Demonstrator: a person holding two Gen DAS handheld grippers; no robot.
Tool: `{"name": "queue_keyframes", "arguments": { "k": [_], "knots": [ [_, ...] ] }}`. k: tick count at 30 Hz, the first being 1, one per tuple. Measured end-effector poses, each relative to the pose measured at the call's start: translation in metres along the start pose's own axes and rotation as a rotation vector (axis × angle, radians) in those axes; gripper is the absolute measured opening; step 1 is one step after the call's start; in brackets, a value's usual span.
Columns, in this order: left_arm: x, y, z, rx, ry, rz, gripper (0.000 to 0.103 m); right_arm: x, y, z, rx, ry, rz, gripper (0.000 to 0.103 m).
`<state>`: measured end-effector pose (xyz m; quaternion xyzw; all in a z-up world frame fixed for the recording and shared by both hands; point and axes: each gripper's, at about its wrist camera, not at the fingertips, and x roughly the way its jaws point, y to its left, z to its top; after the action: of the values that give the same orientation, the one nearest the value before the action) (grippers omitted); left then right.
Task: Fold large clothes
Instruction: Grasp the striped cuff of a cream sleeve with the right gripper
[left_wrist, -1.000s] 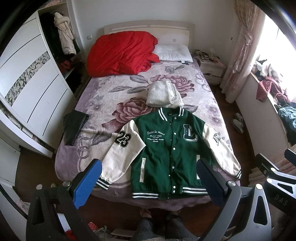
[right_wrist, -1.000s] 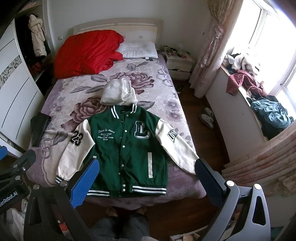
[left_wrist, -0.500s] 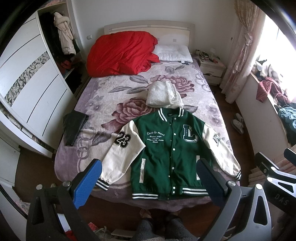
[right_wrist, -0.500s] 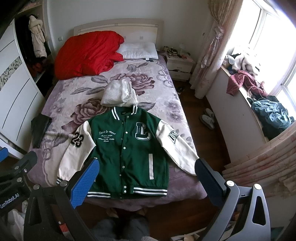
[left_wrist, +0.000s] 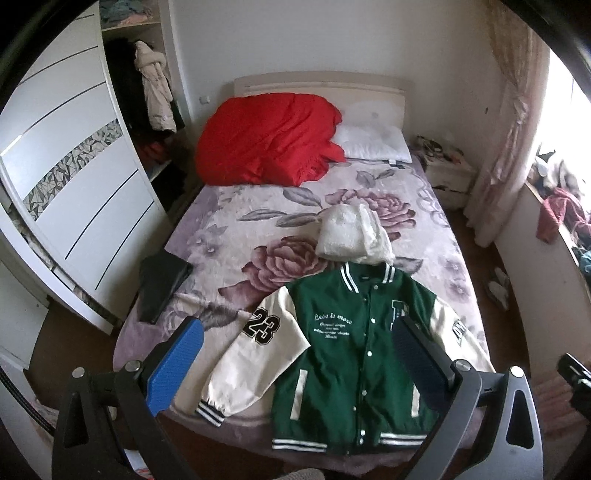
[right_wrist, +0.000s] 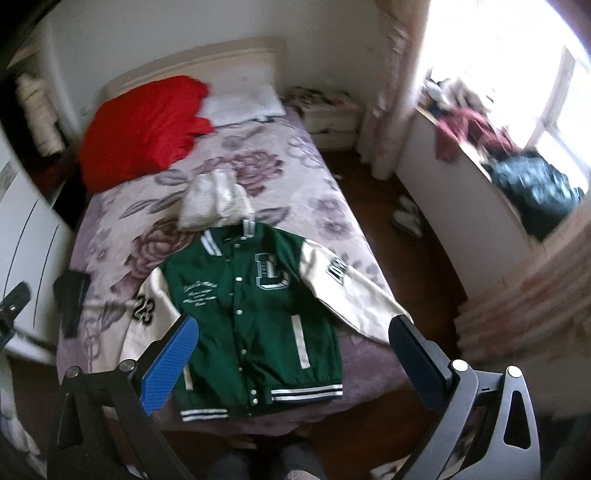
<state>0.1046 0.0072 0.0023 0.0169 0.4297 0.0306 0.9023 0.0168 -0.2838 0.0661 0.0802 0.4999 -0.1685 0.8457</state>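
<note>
Both hand-held grippers have dipped toward the bed's foot edge within the last second: the left hand-held gripper (left_wrist: 295, 363) and right hand-held gripper (right_wrist: 293, 360) hang wide apart, holding nothing. The varsity jacket (right_wrist: 251, 306) lies flat and buttoned at the bed's (left_wrist: 236, 240) foot end, sleeves spread, unfolded; a reach seems underway. Beyond its collar sits a white bundle (left_wrist: 351, 236).

Left gripper (left_wrist: 295, 365), right gripper (right_wrist: 291, 360): black frames, 2 blue textured pads each (silver screws at joints).
</note>
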Motion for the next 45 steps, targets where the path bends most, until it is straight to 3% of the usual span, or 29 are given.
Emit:
{"name": "queue_keyframes", "arguments": {
  "k": [3, 5, 7, 13, 18, 21, 24, 28, 34, 36, 38, 40, 45],
  "knots": [
    [0.033, -0.015, -0.014, 0.012, 0.032, 0.003, 0.103, 0.046, -0.026, 0.004, 0.085, 0.044, -0.054, 0.102],
    [0.062, -0.032, -0.025, 0.027, 0.063, 0.011, 0.103, 0.083, -0.05, -0.005, 0.138, 0.09, -0.082, 0.082],
    [0.083, -0.048, -0.037, 0.043, 0.091, 0.022, 0.103, 0.126, -0.083, -0.012, 0.209, 0.154, -0.089, 0.073],
    [0.17, -0.125, -0.08, 0.103, 0.202, 0.086, 0.103, 0.275, -0.197, -0.065, 0.513, 0.324, -0.032, 0.074],
    [0.256, -0.2, -0.127, 0.14, 0.321, 0.136, 0.103, 0.432, -0.28, -0.142, 0.791, 0.484, 0.054, 0.079],
    [0.308, -0.253, -0.154, 0.161, 0.382, 0.127, 0.103, 0.505, -0.316, -0.179, 0.891, 0.51, 0.034, 0.079],
    [0.343, -0.3, -0.175, 0.208, 0.409, 0.113, 0.103, 0.55, -0.344, -0.21, 1.027, 0.527, 0.005, 0.079],
    [0.379, -0.351, -0.198, 0.282, 0.418, 0.097, 0.103, 0.591, -0.379, -0.248, 1.21, 0.51, -0.027, 0.081],
    [0.422, -0.395, -0.222, 0.369, 0.442, 0.097, 0.103, 0.632, -0.39, -0.257, 1.286, 0.448, -0.013, 0.088],
    [0.428, -0.396, -0.223, 0.364, 0.447, 0.103, 0.103, 0.636, -0.384, -0.251, 1.269, 0.402, -0.044, 0.076],
    [0.431, -0.396, -0.221, 0.357, 0.449, 0.117, 0.103, 0.635, -0.38, -0.238, 1.231, 0.358, -0.051, 0.041],
    [0.435, -0.396, -0.218, 0.341, 0.453, 0.128, 0.103, 0.63, -0.378, -0.214, 1.188, 0.298, -0.033, 0.021],
    [0.441, -0.393, -0.208, 0.309, 0.45, 0.157, 0.103, 0.622, -0.392, -0.166, 1.095, 0.16, -0.088, 0.017]
  ]
}}
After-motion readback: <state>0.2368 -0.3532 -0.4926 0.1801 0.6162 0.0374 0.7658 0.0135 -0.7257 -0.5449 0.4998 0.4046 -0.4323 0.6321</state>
